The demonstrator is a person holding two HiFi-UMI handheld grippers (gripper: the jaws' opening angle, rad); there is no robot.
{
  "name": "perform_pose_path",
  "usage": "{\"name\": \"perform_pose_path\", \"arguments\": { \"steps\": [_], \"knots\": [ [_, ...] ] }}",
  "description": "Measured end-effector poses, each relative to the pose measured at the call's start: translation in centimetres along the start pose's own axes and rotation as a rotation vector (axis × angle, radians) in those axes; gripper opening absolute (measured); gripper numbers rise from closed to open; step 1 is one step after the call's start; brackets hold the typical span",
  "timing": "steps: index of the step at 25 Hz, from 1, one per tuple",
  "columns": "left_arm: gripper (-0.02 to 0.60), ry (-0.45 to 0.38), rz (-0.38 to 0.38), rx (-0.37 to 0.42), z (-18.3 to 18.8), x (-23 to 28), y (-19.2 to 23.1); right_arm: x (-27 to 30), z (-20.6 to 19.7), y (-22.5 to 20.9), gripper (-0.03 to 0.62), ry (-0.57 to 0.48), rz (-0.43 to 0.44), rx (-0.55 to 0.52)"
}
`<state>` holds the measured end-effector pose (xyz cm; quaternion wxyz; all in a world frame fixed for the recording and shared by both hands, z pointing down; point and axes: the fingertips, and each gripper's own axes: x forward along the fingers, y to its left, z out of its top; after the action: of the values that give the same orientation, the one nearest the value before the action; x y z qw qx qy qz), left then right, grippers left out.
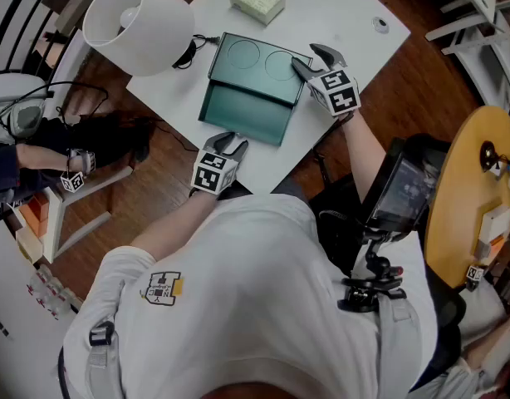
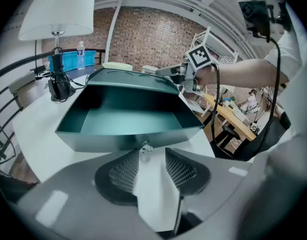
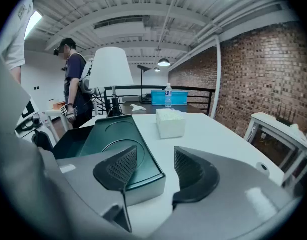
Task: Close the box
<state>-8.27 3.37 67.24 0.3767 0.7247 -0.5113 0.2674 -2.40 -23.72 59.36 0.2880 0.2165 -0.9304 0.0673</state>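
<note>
A teal box (image 1: 242, 113) lies open on the white table (image 1: 338, 15). Its lid (image 1: 259, 65), marked with two circles, is tilted up and back on the far side. My left gripper (image 1: 230, 144) is open at the table's near edge, just in front of the box's front wall (image 2: 128, 134), where a small clasp (image 2: 145, 146) sits; nothing is between its jaws (image 2: 152, 166). My right gripper (image 1: 309, 61) is open at the lid's right corner. In the right gripper view the lid's corner (image 3: 143, 176) lies in the gap (image 3: 154, 169), and the pads are not pressing on it.
A white lamp (image 1: 139, 25) stands left of the box, with a black cable (image 1: 188, 52) at its foot. A pale block (image 1: 257, 3) lies behind the lid. A small round thing (image 1: 380, 24) is at the far right. A person (image 3: 73, 84) stands beyond the table.
</note>
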Motion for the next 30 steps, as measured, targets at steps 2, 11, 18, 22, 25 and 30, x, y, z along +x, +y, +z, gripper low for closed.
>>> {"name": "perform_pose_path", "arguments": {
  "steps": [2,11,18,22,25,30],
  "knots": [
    [0.143,0.005,0.012,0.008,0.7,0.7,0.4,0.8,-0.5,-0.3,0.23,0.03,0.013,-0.032],
    [0.069,0.023,0.025,0.008,2.4,1.2,1.7,1.1,-0.6,0.1,0.153,0.016,0.045,-0.038],
    [0.069,-0.004,0.005,0.035,7.8,3.9,3.0,1.1,-0.3,0.0,0.135,-0.008,0.059,-0.005],
    [0.069,-0.003,-0.003,0.057,10.3,5.5,3.6,1.2,-0.4,-0.2,0.135,-0.013,0.059,0.002],
    [0.069,0.006,-0.011,0.068,11.4,6.2,3.7,1.2,-0.5,-0.3,0.137,-0.013,0.057,0.005],
    [0.069,-0.014,-0.06,0.078,11.4,6.2,3.3,1.2,-0.7,-0.1,0.149,-0.009,0.056,0.01]
  ]
}}
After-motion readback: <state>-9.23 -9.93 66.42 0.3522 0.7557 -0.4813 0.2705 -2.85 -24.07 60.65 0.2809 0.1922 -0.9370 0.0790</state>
